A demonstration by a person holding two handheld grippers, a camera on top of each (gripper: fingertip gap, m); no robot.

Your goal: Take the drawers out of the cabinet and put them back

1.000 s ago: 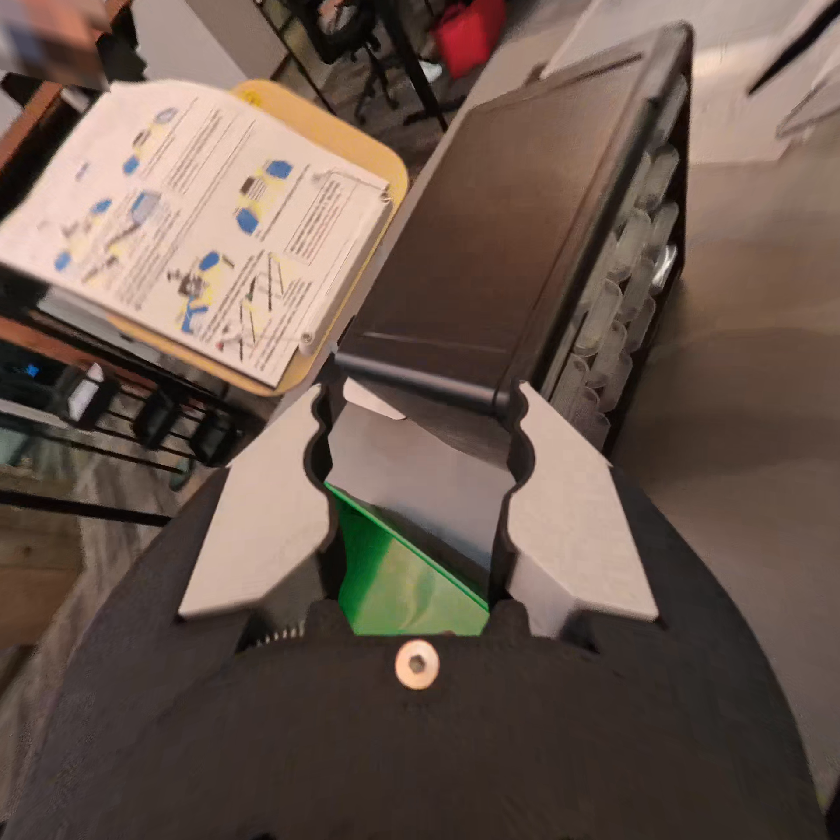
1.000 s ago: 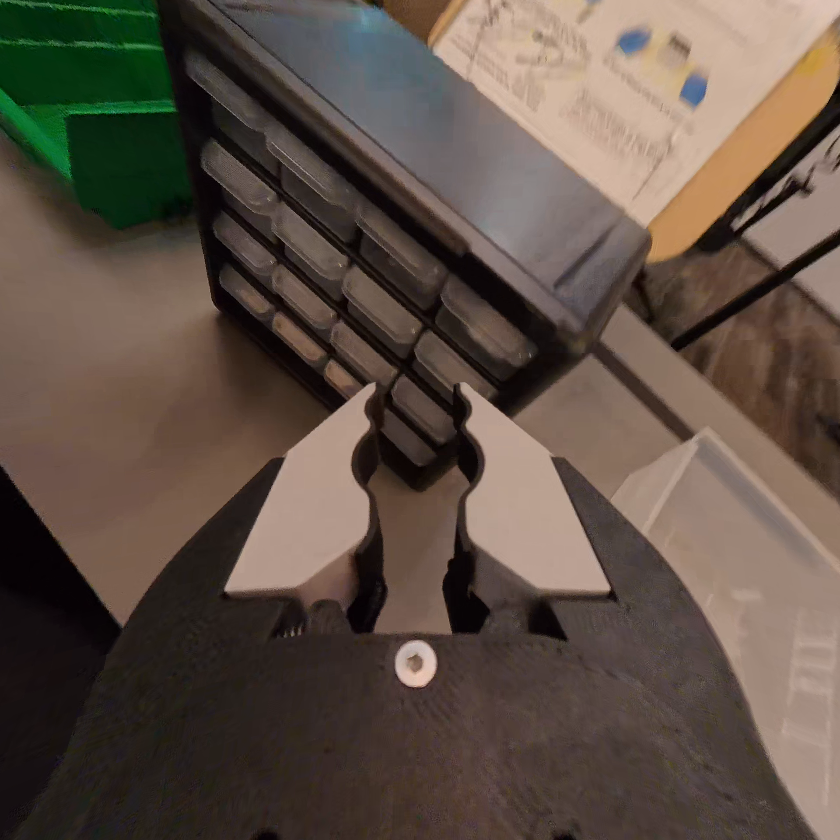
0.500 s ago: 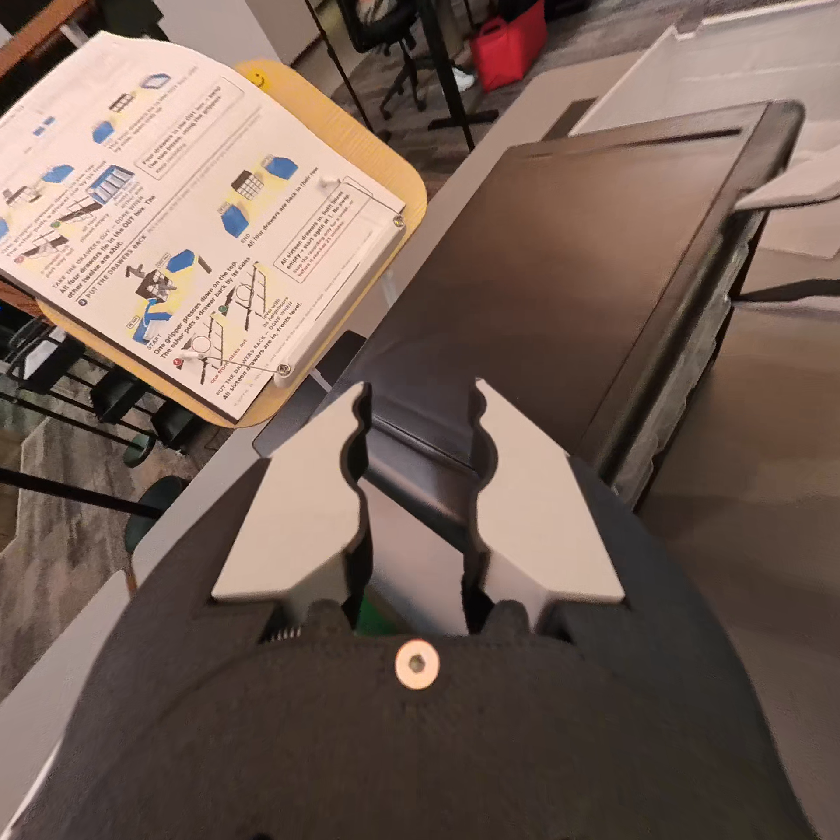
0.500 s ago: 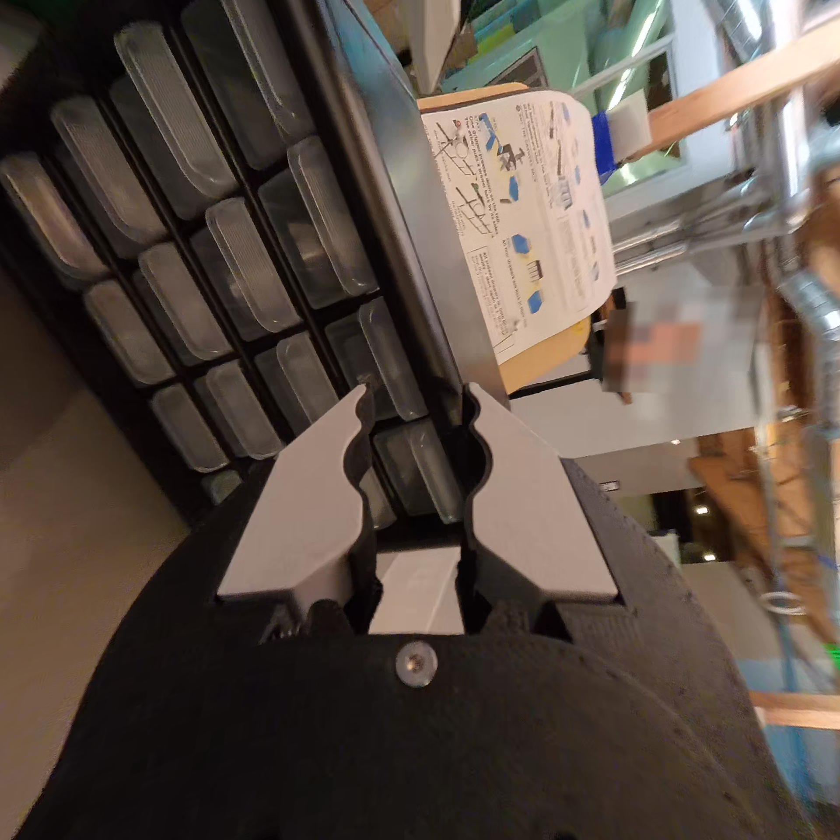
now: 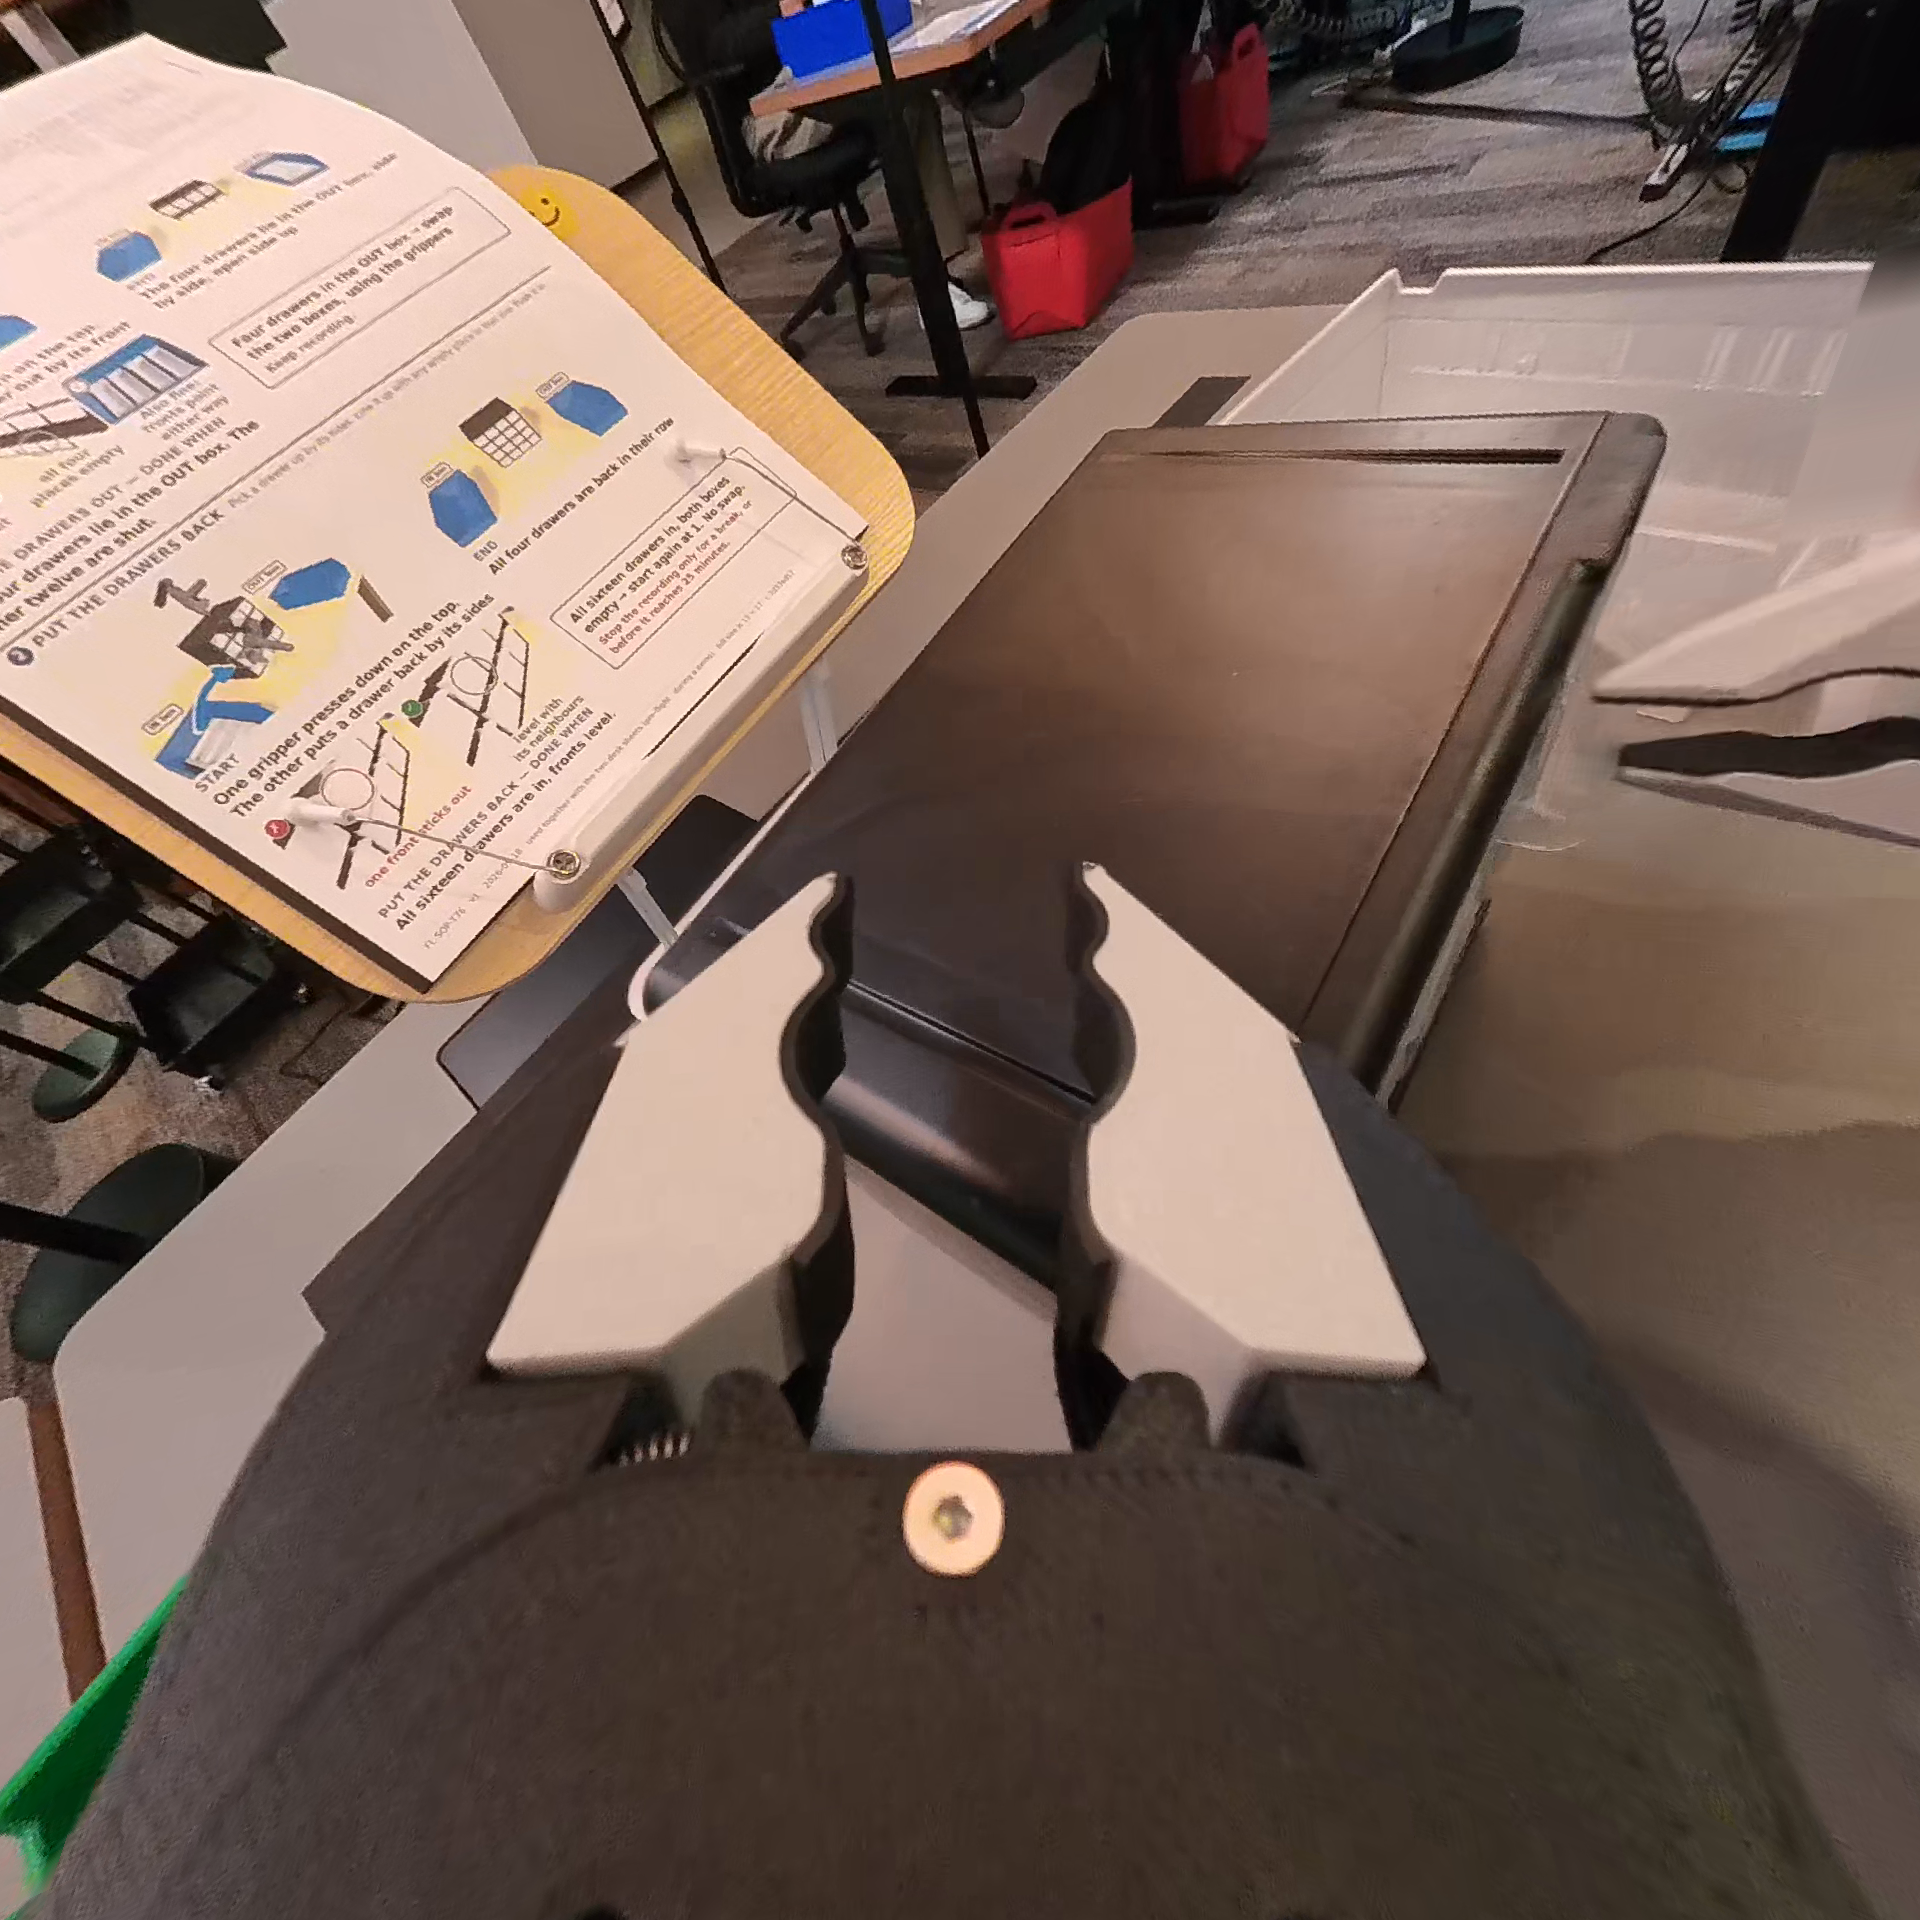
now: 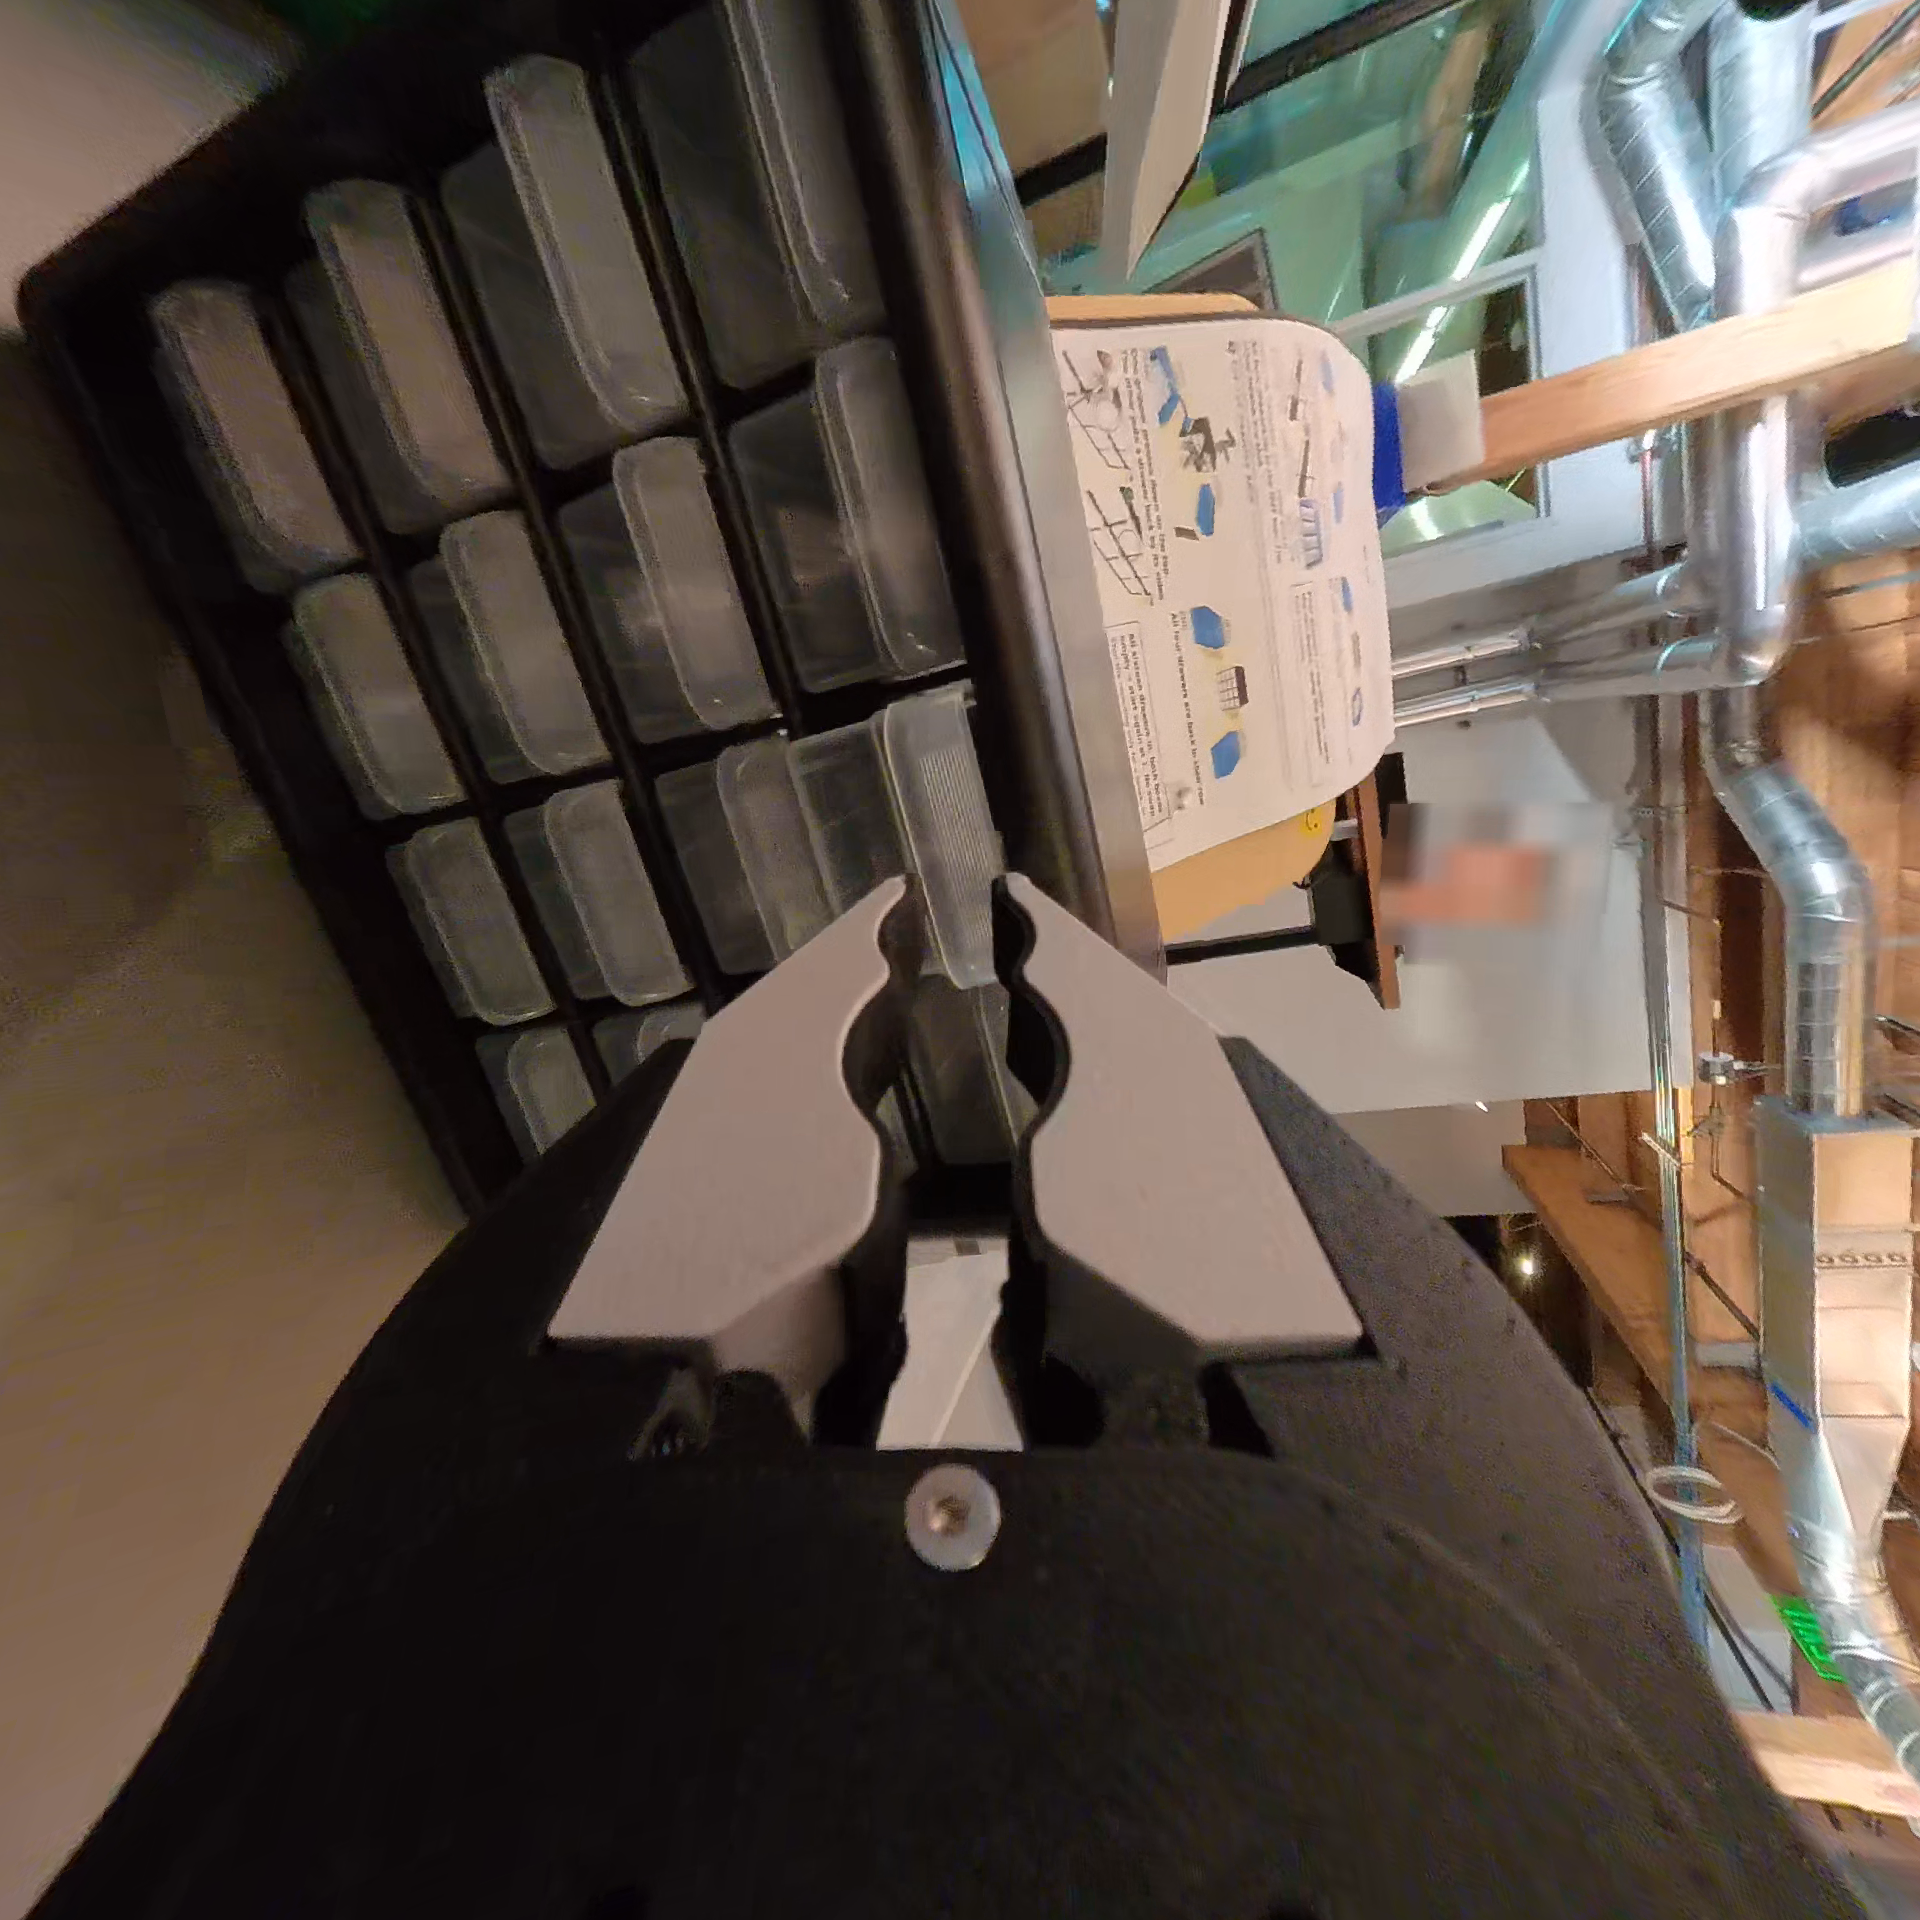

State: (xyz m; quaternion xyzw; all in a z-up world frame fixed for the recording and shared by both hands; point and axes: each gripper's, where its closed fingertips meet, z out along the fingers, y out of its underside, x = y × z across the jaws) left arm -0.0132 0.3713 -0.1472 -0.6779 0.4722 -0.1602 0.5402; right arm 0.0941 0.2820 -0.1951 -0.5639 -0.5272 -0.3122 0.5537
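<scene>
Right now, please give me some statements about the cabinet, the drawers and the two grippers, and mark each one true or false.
1. The right gripper has its fingers on either side of a clear drawer handle. True.
2. That drawer sits flush with its neighbours. False: it sticks out further than the others.
3. The left gripper is over the flat top of the black cabinet. True.
4. The left gripper holds a drawer. False: nothing is between its fingers.
5. The instruction sheet lies flat on the cabinet top. False: it rests on a tilted wooden board beside the cabinet.
</scene>
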